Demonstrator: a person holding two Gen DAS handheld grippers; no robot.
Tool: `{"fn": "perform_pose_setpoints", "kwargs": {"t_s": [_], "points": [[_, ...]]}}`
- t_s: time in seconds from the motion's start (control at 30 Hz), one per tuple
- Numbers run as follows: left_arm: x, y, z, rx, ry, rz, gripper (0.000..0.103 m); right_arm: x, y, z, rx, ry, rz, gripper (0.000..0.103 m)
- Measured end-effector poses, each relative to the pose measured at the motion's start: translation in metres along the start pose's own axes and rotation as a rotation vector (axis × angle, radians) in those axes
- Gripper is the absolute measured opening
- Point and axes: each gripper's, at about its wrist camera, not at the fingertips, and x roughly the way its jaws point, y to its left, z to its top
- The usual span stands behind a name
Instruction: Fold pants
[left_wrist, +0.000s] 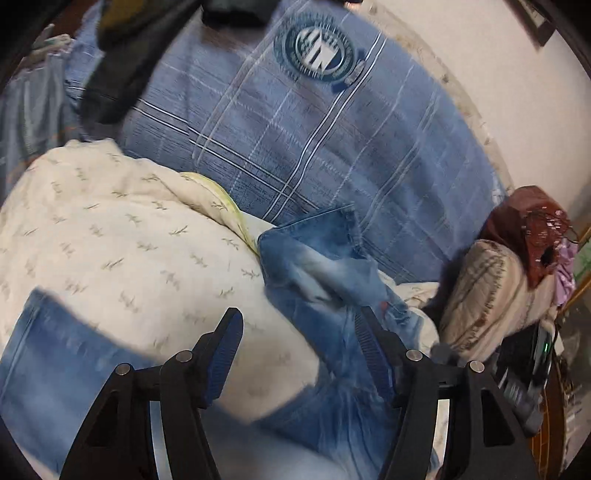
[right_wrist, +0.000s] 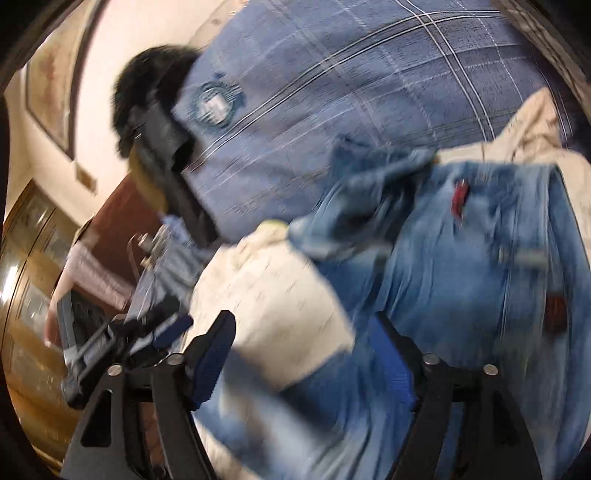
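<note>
Two soft layers make up my work surface: a cream quilt (left_wrist: 110, 236) printed with small sprigs, and behind it a blue plaid cover (left_wrist: 314, 155) bearing a round teal crest (left_wrist: 314, 51). A pale wall (left_wrist: 498, 74) rises past the cover, with a dark picture frame (left_wrist: 535, 26) at the top edge of my left view. At the right of that view sits a heap of cloth (left_wrist: 491, 295), beige striped below and dark red on top. My right view is badly smeared; at its left I make out wood panelling (right_wrist: 29, 295) and some dark gear I cannot identify.

The jeans (left_wrist: 317, 280) are light, faded denim, lying crumpled on the quilt, with one hemmed end turned up against the plaid cover. In my right view their wide part (right_wrist: 461, 266) fills the right side, showing a small red tag (right_wrist: 460, 199).

My left gripper (left_wrist: 299, 350) has its fingers spread apart, nothing pinched between them; the jeans lie beneath. My right gripper (right_wrist: 306, 350) is likewise spread wide, with quilt and denim below but no cloth clamped.

I see no containers.
</note>
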Motion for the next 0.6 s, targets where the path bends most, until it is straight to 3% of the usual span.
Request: {"fn": "perform_pose_setpoints", "kwargs": {"t_s": [0.13,0.27,0.3,0.37,0.47,0.53,0.6], "points": [[0.018,0.035,0.014,-0.053,-0.015,0.027,0.062,0.052,-0.025,0.062,0.062,0.037,-0.075,0.079],[0.036,0.050,0.035,-0.114,0.026,0.041,0.062,0.116,-0.064,0.115,0.159,0.086,-0.183,0.078],[0.036,0.048,0.039,-0.114,0.019,0.044,0.062,0.134,-0.073,0.123,0.178,0.116,-0.226,0.074],[0.037,0.044,0.051,-0.104,-0.021,0.055,0.062,0.152,-0.081,0.134,0.187,0.100,-0.297,0.024],[0.032,0.038,0.061,-0.089,-0.065,0.074,0.063,0.141,-0.042,0.137,0.022,0.026,-0.350,0.013],[0.030,0.039,0.067,-0.108,-0.080,0.063,0.063,0.119,0.009,0.133,-0.146,-0.067,-0.370,0.013],[0.026,0.038,0.072,-0.125,-0.083,0.042,0.063,0.102,0.053,0.128,-0.259,-0.130,-0.309,0.012]]}}
